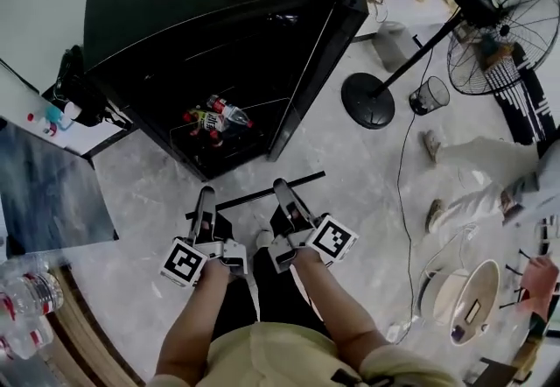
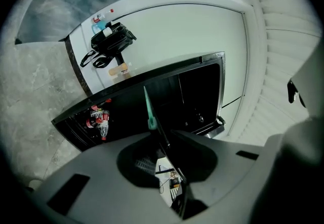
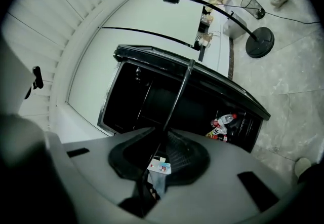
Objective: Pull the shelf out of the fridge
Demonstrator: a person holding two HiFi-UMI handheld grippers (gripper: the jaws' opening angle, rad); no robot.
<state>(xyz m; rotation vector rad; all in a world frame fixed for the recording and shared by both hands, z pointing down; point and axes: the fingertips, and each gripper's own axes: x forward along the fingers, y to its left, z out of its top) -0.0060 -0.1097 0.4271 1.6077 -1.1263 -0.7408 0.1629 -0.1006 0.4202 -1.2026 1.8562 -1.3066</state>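
Observation:
The shelf (image 1: 254, 195) is a thin glass pane with a dark rim. It hangs edge-on over the floor in front of the black fridge (image 1: 175, 9), outside it. My left gripper (image 1: 205, 198) is shut on its left part and my right gripper (image 1: 285, 189) on its right part. In the left gripper view the shelf (image 2: 152, 111) runs up between the jaws of the gripper (image 2: 167, 147) and ends in a green clip. The right gripper view shows the shelf's rim (image 3: 177, 96) rising from the right gripper (image 3: 157, 152) across the open fridge.
The fridge door (image 1: 315, 61) stands open to the right. Several bottles (image 1: 214, 118) lie on the fridge's bottom level. A standing fan (image 1: 490, 17) with a round base (image 1: 367, 101), a wire basket (image 1: 429, 96) and a seated person's legs (image 1: 472, 175) are at the right.

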